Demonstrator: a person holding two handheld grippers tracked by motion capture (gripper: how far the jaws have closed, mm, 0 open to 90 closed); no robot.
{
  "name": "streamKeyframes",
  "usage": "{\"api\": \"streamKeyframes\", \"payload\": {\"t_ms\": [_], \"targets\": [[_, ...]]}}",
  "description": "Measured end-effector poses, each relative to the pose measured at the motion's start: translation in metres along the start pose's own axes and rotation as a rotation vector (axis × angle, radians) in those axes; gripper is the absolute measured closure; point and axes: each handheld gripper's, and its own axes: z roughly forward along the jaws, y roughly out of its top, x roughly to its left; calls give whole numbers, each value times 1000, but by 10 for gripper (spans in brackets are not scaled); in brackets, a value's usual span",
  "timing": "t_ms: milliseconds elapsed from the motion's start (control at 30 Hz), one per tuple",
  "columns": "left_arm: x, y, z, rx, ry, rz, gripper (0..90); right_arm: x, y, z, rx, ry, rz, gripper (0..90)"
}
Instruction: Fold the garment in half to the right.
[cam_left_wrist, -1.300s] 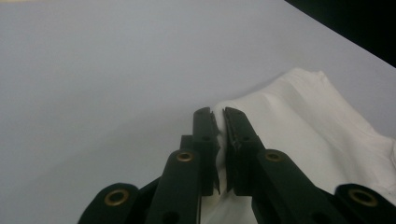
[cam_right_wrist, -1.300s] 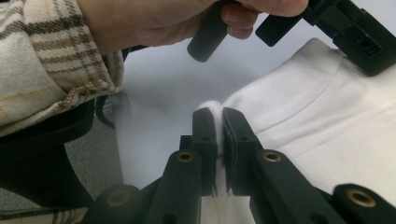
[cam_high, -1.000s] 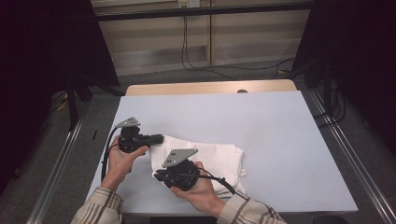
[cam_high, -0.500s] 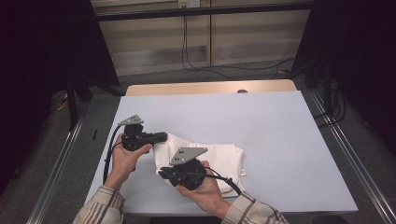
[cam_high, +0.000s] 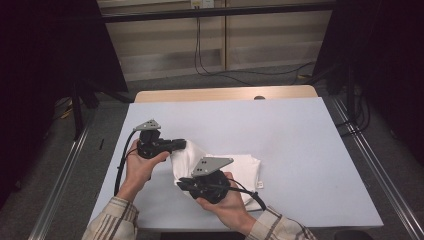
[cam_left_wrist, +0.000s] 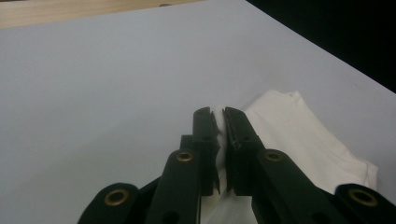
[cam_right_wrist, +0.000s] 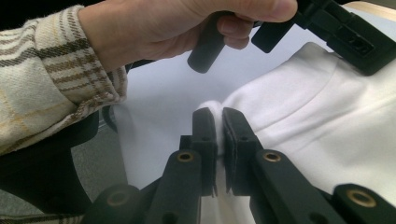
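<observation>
Both grippers are clamped on the white cloth (cam_high: 235, 167); jaws nearly together, fabric pinched between them in each gripper view.

- Left gripper (cam_high: 181, 144): the cloth's left far corner is held, raised a little off the table (cam_high: 300, 135). White fabric is seen between the pads (cam_left_wrist: 205, 135).
- Right gripper (cam_high: 183, 184): the near left edge is held, close to the table's front. A fold of cloth is squeezed between its pads (cam_right_wrist: 205, 135).
- Cloth location: left of centre on the table, near the front edge. The right part lies flat and looks already folded into a rough rectangle; a small tag is seen at its right near corner.

Progress, as judged: the grasp is done, the left side is lifted, so a fold or a spread is in hand but not completed. The lifted edge remains to be carried over and laid down, then released.

Hard to make out:
- The cloth's near edge is covered by the right hand (cam_high: 227, 202) and gripper.
- The number of layers gripped can't be told.
- The kind of cloth, towel or garment, is unclear.
</observation>
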Motion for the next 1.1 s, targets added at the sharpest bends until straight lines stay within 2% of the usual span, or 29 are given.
{"api": "streamKeyframes", "payload": {"t_ms": [367,433,500,767,1100], "targets": [[-7,14,10,29,-16,37,838,-9,-2,-16,-24,-7,34,846],[-6,15,11,33,-36,27,838,-8,-2,-18,-20,-10,30,846],[-5,15,12,31,-37,25,838,-8,-4,-19,-12,-18,18,845],[-10,16,21,21,-46,24,838,-13,-7,-28,-28,-30,38,846],[-17,17,36,27,-58,23,838,-14,-16,-32,-16,-47,46,846]]}}
